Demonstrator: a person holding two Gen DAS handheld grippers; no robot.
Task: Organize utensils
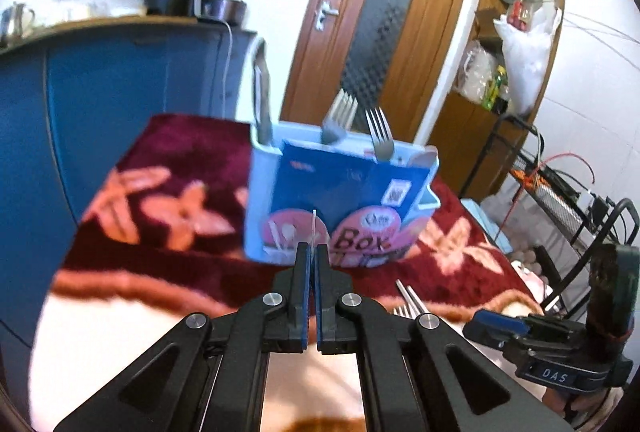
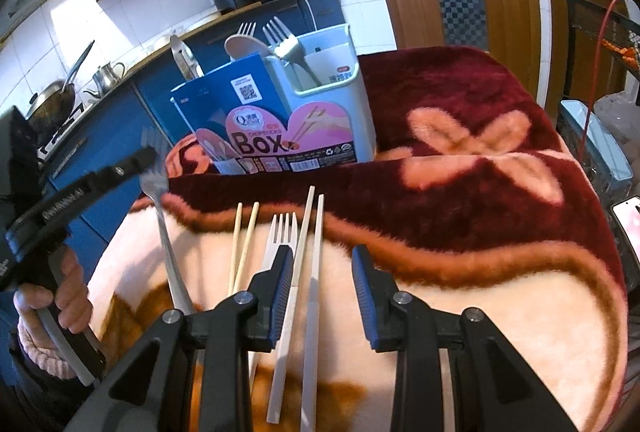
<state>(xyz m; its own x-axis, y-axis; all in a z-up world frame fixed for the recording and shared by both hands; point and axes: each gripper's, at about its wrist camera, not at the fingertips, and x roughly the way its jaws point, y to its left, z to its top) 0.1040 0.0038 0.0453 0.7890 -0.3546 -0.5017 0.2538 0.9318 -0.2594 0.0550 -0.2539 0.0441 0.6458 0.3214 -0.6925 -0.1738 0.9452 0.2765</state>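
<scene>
My left gripper [image 1: 312, 252] is shut on a metal fork [image 2: 160, 208], seen edge-on as a thin sliver between the pads. In the right wrist view that gripper [image 2: 145, 157] holds the fork near its neck, lifted off the blanket, handle slanting down. The pale utensil box [image 1: 340, 192] with its blue "Box" card [image 2: 276, 136] stands ahead, holding two forks [image 1: 340, 116] and a spoon [image 2: 240, 46]. My right gripper [image 2: 322, 254] is open low over the white chopsticks [image 2: 316, 296]. A fork [image 2: 282, 232] and wooden chopsticks [image 2: 244, 244] lie beside them.
A maroon and cream flowered blanket [image 2: 480, 192] covers the table. Blue kitchen cabinets [image 1: 120, 92] and a counter with appliances stand to the left, a wooden door [image 1: 380, 12] behind. A wire rack [image 1: 560, 192] with cables is at the right. A person's hand [image 2: 64, 288] grips the left handle.
</scene>
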